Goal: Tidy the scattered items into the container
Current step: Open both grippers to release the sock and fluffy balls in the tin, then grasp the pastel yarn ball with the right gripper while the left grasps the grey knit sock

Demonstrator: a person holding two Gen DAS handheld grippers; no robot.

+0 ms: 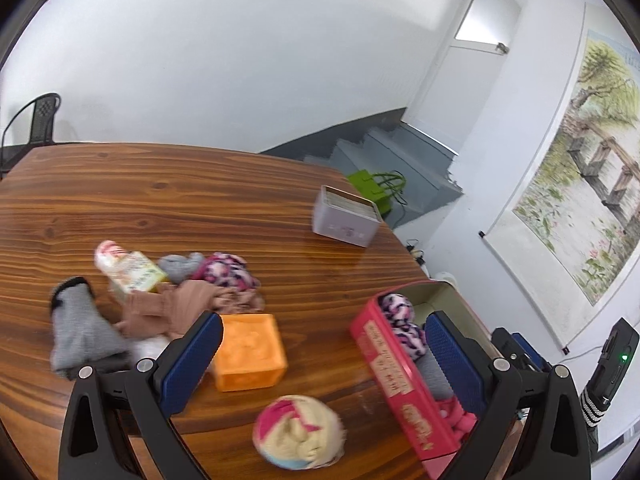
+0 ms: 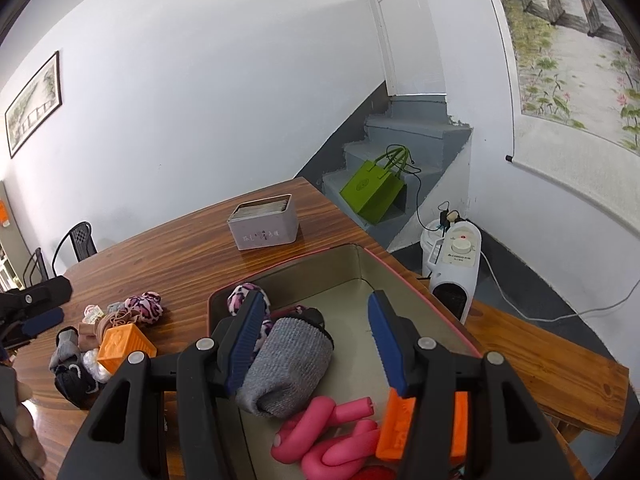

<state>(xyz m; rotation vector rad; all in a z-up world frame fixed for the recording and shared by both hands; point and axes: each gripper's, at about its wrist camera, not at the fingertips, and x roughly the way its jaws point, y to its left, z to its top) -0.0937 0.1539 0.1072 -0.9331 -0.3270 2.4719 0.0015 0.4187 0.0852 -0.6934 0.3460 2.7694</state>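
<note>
Both the left gripper [image 1: 324,356] and right gripper [image 2: 316,340] have black triangular-cutout frames, silver pivot screws and blue ribbed finger pads [image 1: 192,360].

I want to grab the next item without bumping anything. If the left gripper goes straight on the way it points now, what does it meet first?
Most likely the table itself: the left gripper, jaws open, points at bare wood between the orange cube and the red tin. The rolled sock ball lies nearer the camera. Depth is hard to judge.
</note>
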